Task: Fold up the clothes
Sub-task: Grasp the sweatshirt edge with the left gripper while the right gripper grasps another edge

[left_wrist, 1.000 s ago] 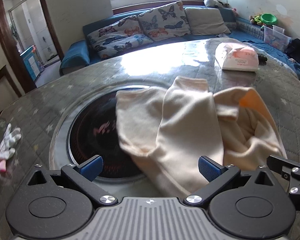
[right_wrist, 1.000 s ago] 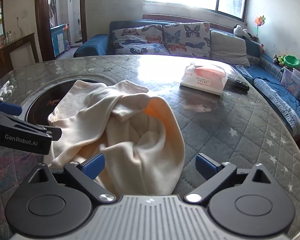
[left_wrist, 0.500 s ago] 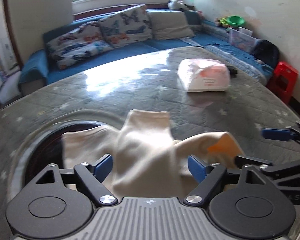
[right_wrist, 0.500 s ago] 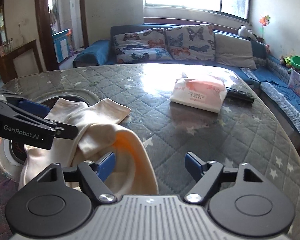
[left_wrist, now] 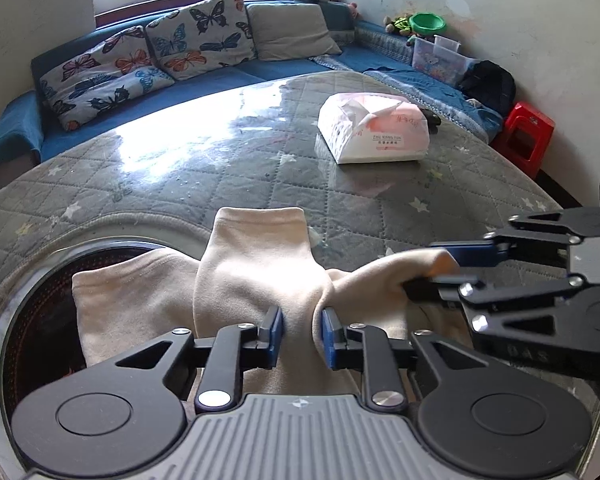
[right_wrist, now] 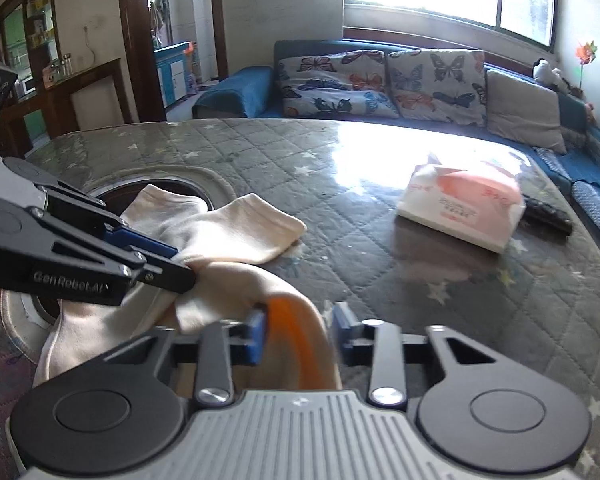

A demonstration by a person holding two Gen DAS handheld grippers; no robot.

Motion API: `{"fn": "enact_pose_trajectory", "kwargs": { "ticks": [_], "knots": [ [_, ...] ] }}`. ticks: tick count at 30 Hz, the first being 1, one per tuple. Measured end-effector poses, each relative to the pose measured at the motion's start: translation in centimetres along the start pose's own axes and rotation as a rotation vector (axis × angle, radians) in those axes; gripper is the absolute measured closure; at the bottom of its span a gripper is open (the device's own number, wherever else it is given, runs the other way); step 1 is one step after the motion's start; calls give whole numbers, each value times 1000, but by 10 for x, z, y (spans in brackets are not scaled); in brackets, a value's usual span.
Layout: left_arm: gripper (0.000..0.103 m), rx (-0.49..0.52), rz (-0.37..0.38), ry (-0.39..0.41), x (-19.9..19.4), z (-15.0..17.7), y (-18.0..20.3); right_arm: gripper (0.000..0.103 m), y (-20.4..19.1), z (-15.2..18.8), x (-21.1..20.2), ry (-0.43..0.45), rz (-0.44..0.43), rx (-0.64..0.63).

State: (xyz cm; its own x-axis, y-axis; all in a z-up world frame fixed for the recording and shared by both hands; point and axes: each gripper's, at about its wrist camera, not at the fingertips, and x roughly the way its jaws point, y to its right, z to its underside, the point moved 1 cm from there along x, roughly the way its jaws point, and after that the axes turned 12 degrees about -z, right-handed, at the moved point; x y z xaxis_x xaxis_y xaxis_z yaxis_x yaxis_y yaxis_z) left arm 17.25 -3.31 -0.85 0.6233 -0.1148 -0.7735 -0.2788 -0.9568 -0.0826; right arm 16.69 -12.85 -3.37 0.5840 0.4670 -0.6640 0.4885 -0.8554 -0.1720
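Near the table's (left_wrist: pixel 380 184) front edge, my left gripper (left_wrist: pixel 299 331) and right gripper (right_wrist: pixel 298 330) both pinch the cream garment (left_wrist: pixel 256 272); I'd lift evenly, keeping tension.

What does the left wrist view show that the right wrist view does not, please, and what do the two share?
Only the left wrist view shows the red stool, the green bowl and the left gripper shut on the cream garment. Only the right wrist view shows the doorway, the remote control and the right gripper closing on the garment's orange-lined edge. Both show the garment, the tissue pack, the quilted table and the butterfly cushions.
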Motion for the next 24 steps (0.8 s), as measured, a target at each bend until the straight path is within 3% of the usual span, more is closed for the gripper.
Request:
{"fn": "enact_pose_trajectory", "kwargs": {
  "ticks": [4, 10, 14, 18, 22, 24],
  "knots": [
    [87, -8, -1, 13, -4, 2, -3, 99, -4, -1, -7, 42, 13, 5],
    [90, -69, 16, 65, -28, 9, -16, 101, -1, 1, -38, 125, 79, 44],
    [91, -91, -6, 94, -49, 19, -26, 103, 1, 8, -66, 187, 178, 74],
    [90, -107, 4, 97, -61, 31, -33, 103, 4, 14, -81, 180, 175, 97],
    [90, -116, -4, 104, -69, 37, -34, 89, -17, 16, -75, 138, 93, 26],
    [90, -119, -5, 101, -69, 39, -35, 66, -31, 15, -67, 116, 58, -43]
  ]
}}
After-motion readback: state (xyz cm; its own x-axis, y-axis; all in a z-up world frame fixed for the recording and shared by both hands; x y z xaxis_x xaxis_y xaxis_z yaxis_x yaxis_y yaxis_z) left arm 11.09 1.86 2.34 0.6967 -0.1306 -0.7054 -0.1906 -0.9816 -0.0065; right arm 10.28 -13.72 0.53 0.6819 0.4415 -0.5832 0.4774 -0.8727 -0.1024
